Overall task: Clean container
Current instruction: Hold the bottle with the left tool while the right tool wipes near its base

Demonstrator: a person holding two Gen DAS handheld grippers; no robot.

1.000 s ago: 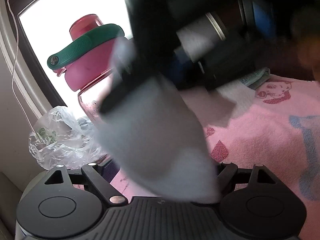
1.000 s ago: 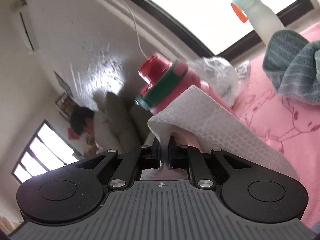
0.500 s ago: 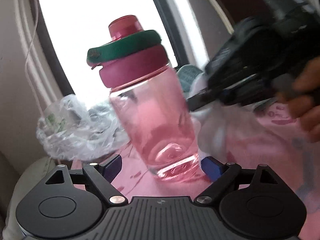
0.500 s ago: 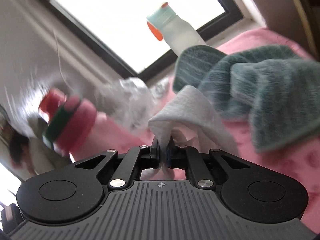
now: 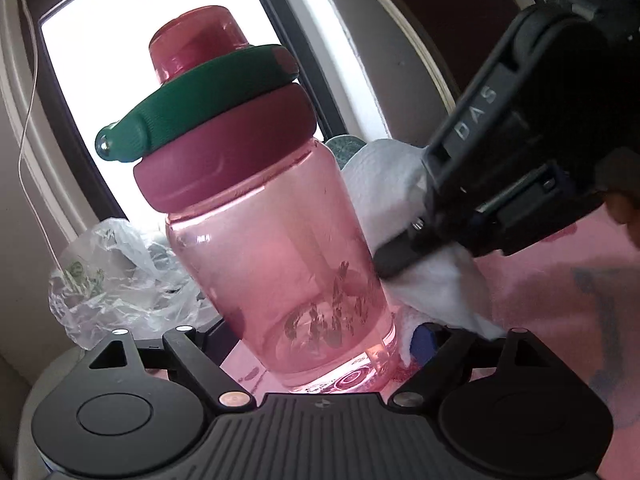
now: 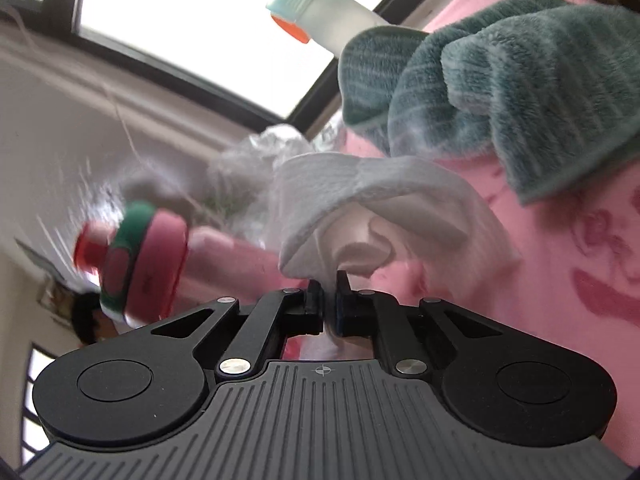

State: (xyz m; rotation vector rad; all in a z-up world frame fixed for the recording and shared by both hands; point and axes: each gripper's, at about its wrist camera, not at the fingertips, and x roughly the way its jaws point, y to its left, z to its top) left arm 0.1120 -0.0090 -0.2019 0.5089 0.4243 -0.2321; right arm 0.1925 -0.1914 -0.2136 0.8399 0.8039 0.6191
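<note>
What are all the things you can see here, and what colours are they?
water bottle: one, clear pink with dark pink lid and green strap, standing between the left tool's fingers
paper towel: one, white, pinched in the right tool, beside the bottle
plastic bag: one, clear and crumpled, behind the bottle
towel: one, teal, bunched on the pink cloth
spray bottle: one, white with pale blue cap and orange tip, by the window
pink cloth: one, pink with darker prints, under everything
left tool: one, black, open around the bottle's base
right tool: one, black, shut on the paper towel
</note>
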